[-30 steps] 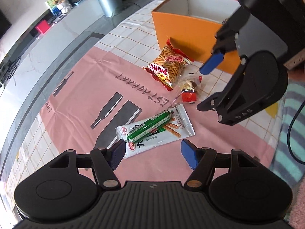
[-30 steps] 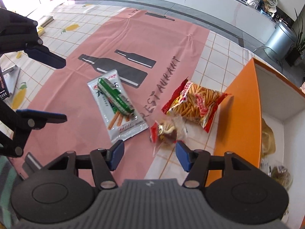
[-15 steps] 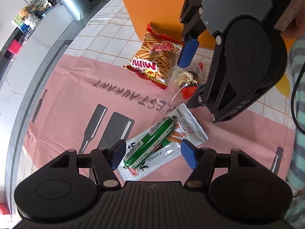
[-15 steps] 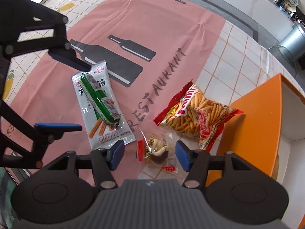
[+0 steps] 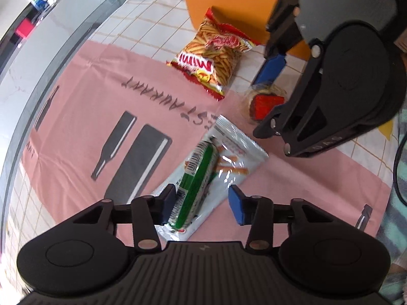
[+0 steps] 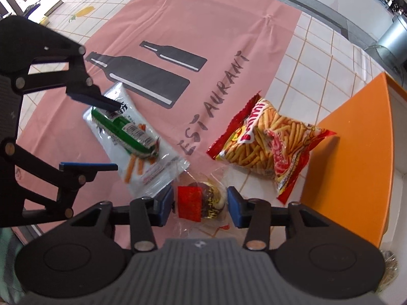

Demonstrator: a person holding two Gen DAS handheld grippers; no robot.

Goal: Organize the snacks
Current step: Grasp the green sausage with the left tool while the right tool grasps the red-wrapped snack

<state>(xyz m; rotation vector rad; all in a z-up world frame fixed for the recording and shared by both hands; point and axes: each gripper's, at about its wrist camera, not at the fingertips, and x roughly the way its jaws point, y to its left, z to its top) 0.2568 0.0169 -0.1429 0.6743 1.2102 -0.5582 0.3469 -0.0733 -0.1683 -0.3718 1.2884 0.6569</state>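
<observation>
Crowding the orange box [image 6: 356, 152], chip bag [image 6: 269, 142] leans.

We see a pink cloth [image 6: 178, 25] with black bottle silhouettes and "RESTAURANT" lettering over a white tiled tablecloth [image 6: 318, 58]. Metal bin [image 6: 394, 38] on the floor beyond the table. Grey counter [image 5: 58, 30] with a red item [image 5: 24, 29] and blurred clutter. Striped teal fabric [image 5: 399, 203] at the table's edge.

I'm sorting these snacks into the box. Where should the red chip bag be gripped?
Grip the chip bag at its flat crimped red end nearest the pink cloth, coming from above. It lies flat and puffed in the middle, and its other end sits close against the orange box.
</observation>
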